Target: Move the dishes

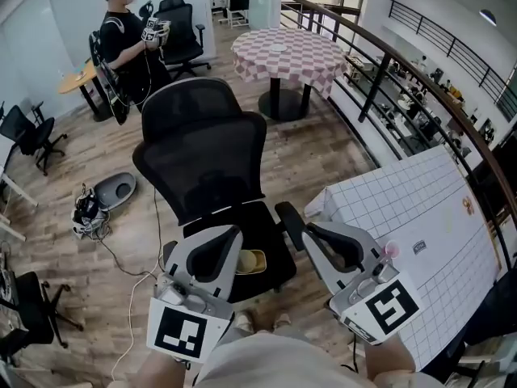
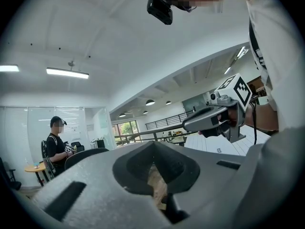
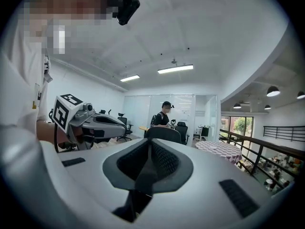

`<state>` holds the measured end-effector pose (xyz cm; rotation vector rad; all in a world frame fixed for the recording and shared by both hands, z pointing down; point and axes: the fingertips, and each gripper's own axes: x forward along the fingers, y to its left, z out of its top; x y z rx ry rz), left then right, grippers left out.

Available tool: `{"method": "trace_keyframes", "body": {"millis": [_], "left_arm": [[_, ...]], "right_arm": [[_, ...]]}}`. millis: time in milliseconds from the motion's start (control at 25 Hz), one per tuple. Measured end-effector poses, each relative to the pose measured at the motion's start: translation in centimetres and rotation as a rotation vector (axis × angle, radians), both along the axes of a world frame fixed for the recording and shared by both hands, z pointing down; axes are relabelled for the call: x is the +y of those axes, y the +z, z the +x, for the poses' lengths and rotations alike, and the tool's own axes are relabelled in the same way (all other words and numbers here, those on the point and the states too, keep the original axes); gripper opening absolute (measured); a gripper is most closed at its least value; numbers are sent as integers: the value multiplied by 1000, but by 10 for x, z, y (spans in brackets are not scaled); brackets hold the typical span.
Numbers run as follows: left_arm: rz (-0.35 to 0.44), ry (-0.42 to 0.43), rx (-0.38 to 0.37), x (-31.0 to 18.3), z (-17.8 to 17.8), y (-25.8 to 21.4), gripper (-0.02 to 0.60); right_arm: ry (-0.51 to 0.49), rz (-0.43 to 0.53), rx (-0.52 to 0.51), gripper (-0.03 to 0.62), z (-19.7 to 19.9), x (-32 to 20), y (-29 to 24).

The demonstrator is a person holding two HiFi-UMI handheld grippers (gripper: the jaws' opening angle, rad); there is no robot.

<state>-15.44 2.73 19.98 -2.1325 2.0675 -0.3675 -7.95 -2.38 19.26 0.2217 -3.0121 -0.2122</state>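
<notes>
1. Logged left gripper point(image 1: 218, 245) low at the left of the head view, held level, marker cube nearest the body.
2. Found its jaws clamped on a dish point(image 1: 252, 261). In the left gripper view, saw a thin, mottled beige strip filling the slit between the pads.
3. Recorded the dish as pale yellow and matt, with a rounded rim. Saw only a small part, poking out at the right side of the left gripper, against the black seat of a chair point(image 1: 202, 152). Could not tell its full shape or depth.
4. Logged right gripper point(image 1: 327, 245) beside the left one and apart from it, tips near the chair's armrest on that side.
5. Found its jaws clenched together with nothing between them. In the right gripper view, saw the pads meeting in one closed ridge.
6. Noted a table point(image 1: 420, 217) under a white grid-patterned cloth just right of the right gripper.
7. Noted a round table point(image 1: 287, 55) under a red-checked cloth farther off, beside a railing point(image 1: 380, 63).
8. Noted a person point(image 1: 125, 39) standing at far left beyond the chair, holding a device with square markers.
9. Recorded a wooden floor point(image 1: 81, 257) throughout.
</notes>
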Motion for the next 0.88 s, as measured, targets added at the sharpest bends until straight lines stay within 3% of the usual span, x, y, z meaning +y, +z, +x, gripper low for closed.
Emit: {"method": "trace_keyframes", "body": {"millis": [640, 880], "left_arm": [[-55, -69, 67, -7, -30, 31, 14], [-94, -122, 118, -9, -53, 56, 14]], "right_arm": [[-45, -22, 52, 34, -24, 1, 24], [-111, -153, 52, 35, -47, -4, 49]]}}
